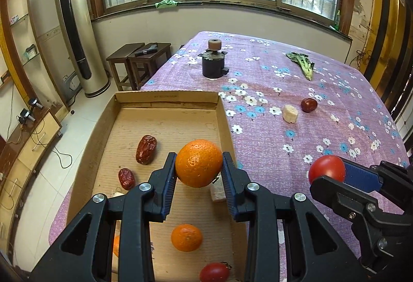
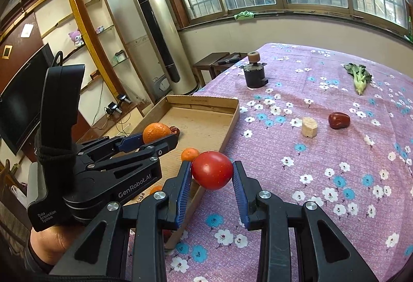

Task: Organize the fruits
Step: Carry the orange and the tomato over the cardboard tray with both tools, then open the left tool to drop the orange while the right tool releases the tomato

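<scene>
Both wrist views look steeply down, close, sharing the cardboard tray (image 1: 224, 111).

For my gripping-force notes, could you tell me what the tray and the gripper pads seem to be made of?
Tray: plain brown cardboard, matte, with fine corrugation lines and folded walls. Pads of the right gripper: blue, finely ribbed, probably rubber or soft plastic; the look leaves that open.

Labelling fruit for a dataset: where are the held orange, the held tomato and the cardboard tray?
orange (image 1: 198, 162), left wrist view, front skin.
tomato (image 2: 212, 170), right wrist view, middle.
cardboard tray (image 1: 167, 96), left wrist view, far wall.
</scene>
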A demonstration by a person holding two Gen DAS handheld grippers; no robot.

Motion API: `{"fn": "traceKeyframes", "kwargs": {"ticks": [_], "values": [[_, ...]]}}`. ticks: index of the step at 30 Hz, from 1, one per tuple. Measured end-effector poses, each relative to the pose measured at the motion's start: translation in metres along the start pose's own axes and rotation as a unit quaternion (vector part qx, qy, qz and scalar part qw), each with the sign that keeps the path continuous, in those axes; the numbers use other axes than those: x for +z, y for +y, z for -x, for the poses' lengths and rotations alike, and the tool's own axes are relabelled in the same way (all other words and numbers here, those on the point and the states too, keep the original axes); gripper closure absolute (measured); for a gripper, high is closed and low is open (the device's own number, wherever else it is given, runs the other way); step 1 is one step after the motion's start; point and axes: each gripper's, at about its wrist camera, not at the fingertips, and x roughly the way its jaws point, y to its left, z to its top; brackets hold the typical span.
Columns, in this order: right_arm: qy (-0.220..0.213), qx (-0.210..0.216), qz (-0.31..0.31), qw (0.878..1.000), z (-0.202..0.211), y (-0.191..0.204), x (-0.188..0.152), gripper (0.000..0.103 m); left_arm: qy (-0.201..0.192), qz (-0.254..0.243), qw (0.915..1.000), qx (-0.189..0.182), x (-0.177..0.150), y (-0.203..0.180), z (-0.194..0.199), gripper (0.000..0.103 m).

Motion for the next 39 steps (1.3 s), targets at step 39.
{"fn": "traceKeyframes", "kwargs": {"ticks": [39], "values": [[0.076, 0.026, 0.032, 0.996, -0.156, 0.029, 0.072, 0.071, 0.069, 0.089, 0.9934, 0.020, 0.065, 0.111, -0.105, 0.072]]}}
